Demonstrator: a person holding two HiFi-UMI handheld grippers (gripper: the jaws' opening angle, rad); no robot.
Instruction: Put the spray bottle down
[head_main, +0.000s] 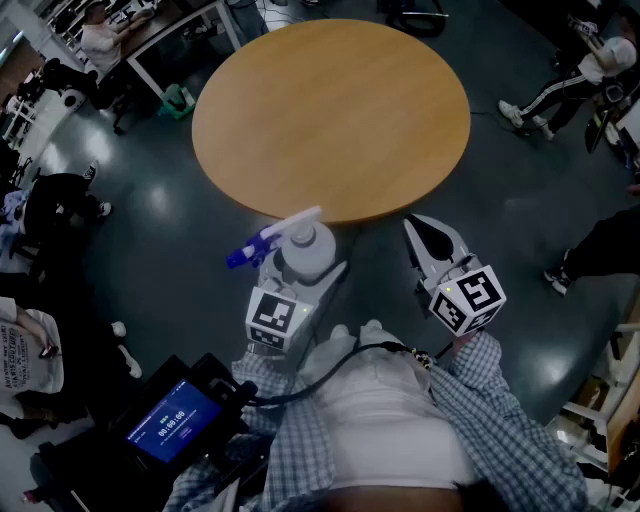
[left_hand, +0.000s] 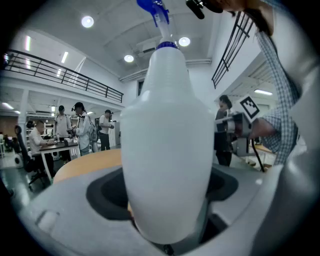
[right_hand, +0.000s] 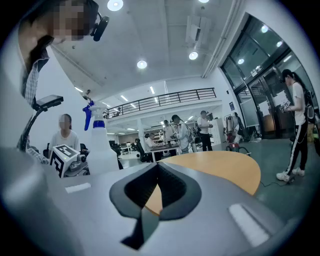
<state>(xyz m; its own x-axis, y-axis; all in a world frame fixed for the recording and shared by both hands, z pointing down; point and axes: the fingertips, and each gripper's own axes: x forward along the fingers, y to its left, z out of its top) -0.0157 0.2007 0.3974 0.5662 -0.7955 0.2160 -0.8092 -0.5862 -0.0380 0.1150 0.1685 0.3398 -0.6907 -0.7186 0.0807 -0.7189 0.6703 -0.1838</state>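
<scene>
Spray bottle (head_main: 305, 250), lower centre: stiff smooth plastic, probably light, slippery. Left hand-held gripper (head_main: 303, 268) clamps its wide body, a sound hold. Right hand-held gripper (head_main: 425, 235) pressed together, empty.

1. Grippers: two, the left gripper (head_main: 300, 268) and the right gripper (head_main: 420, 228).
2. Marker cubes: two, the left cube (head_main: 274, 318) and the right cube (head_main: 468, 298), one at the rear of each gripper.
3. Bottle (head_main: 303, 250): one, between the left gripper's jaws.
4. Table (head_main: 330, 110): one, round, ahead of both grippers.
5. Screen (head_main: 168, 423): one, lit blue, behind and to the left of the left gripper.
6. Round lights (left_hand: 87, 21): three on the ceiling above the left gripper, counted in the left gripper view.
7. People (left_hand: 80, 127): four at one desk (left_hand: 60, 146), ahead and to the left of the left gripper.
8. Person (right_hand: 297, 125): one standing, far to the right of the right gripper.
</scene>
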